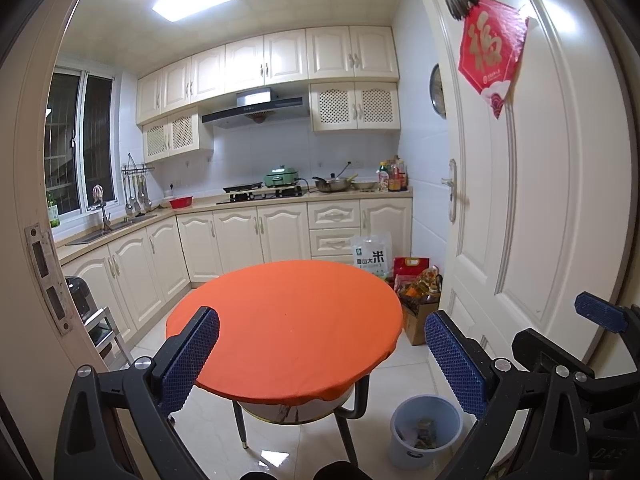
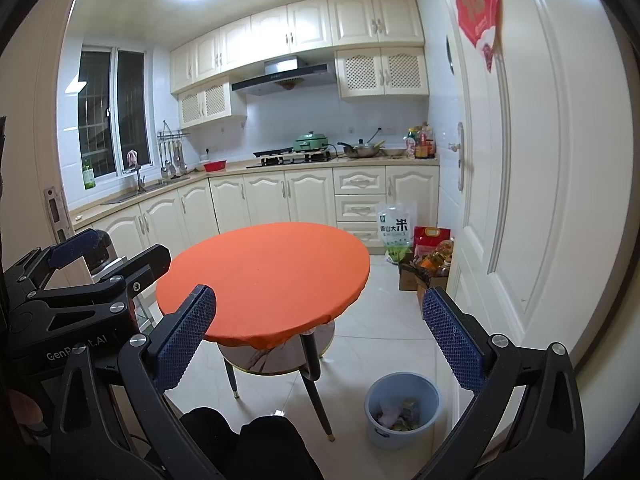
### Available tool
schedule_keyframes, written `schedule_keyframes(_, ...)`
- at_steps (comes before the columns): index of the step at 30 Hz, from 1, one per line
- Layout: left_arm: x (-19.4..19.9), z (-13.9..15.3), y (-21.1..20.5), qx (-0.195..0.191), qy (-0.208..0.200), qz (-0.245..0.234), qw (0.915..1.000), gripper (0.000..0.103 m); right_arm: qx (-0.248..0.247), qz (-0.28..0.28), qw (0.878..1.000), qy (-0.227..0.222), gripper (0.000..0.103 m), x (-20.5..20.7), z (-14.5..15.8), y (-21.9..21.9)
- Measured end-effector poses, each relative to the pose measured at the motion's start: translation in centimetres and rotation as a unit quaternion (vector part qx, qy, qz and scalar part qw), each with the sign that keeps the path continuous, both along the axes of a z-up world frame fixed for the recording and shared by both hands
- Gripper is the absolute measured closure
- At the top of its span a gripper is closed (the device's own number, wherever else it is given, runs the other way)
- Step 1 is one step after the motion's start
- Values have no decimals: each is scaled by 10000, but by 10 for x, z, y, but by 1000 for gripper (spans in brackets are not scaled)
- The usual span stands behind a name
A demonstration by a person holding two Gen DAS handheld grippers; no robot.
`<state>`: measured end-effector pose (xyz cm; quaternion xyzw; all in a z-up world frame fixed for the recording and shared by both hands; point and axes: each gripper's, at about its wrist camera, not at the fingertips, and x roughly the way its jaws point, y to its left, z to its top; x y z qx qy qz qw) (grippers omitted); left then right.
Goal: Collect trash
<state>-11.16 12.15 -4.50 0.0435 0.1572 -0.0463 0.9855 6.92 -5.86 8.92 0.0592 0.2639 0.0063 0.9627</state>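
Note:
A grey-blue trash bin [image 1: 426, 430] stands on the tiled floor to the right of a round table with an orange cloth [image 1: 288, 320]; crumpled trash lies inside it. The bin [image 2: 402, 410] and the table [image 2: 264, 276] also show in the right wrist view. My left gripper [image 1: 322, 354] is open and empty, held high in front of the table. My right gripper [image 2: 320, 338] is open and empty beside it. The left gripper [image 2: 108, 254] shows at the left of the right wrist view, and the right gripper's fingers [image 1: 600, 312] at the right edge of the left wrist view.
A white door [image 1: 532, 184] stands open on the right. A rice bag [image 1: 372, 254] and a box of bottles [image 1: 420, 300] sit on the floor by the cabinets [image 1: 240, 240]. A door frame [image 1: 36, 240] and a metal stool [image 1: 102, 336] are at left.

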Motion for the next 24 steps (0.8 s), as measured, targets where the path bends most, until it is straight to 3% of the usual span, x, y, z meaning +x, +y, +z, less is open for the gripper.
schedule_keyframes(24,6,-3,19,-3,-15,-61,10000,2,0,-24,10000,46,0,0,-2,5)
